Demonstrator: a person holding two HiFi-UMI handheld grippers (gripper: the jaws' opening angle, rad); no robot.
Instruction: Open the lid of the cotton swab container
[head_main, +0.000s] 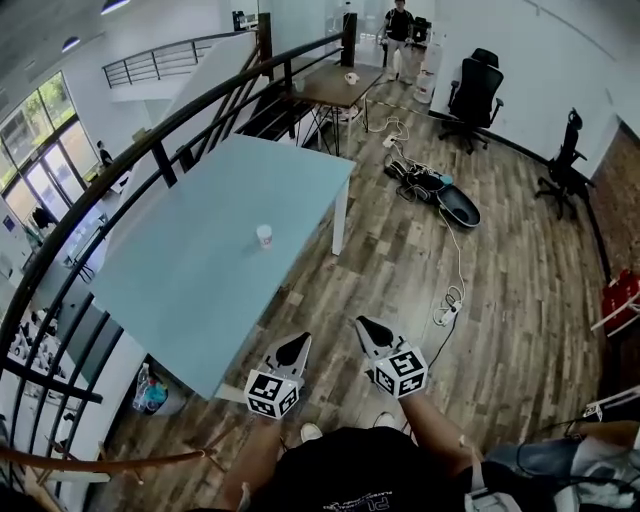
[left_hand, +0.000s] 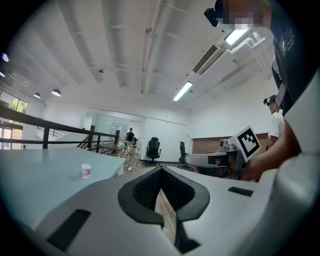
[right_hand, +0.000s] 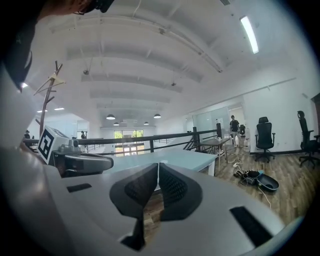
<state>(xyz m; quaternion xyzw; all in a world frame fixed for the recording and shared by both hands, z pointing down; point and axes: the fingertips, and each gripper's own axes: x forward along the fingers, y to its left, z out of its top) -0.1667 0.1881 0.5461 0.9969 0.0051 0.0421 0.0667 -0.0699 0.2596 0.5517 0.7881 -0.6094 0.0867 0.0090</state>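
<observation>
One cotton swab container (head_main: 264, 236) stood on the blue table (head_main: 190, 300). Off its corner, the left gripper (head_main: 302, 341) and right gripper (head_main: 363, 323) hung closed, empty.

I see bright, even light in all three feeds: daylight comes through the windows (head_main: 30, 150) at nine o'clock of the head view, and a ceiling strip light (left_hand: 182, 91) glows toward one o'clock in the left gripper view. Shadows on the table (head_main: 200, 250) are faint. Both gripper views bend strongly and go black toward the corners.
</observation>
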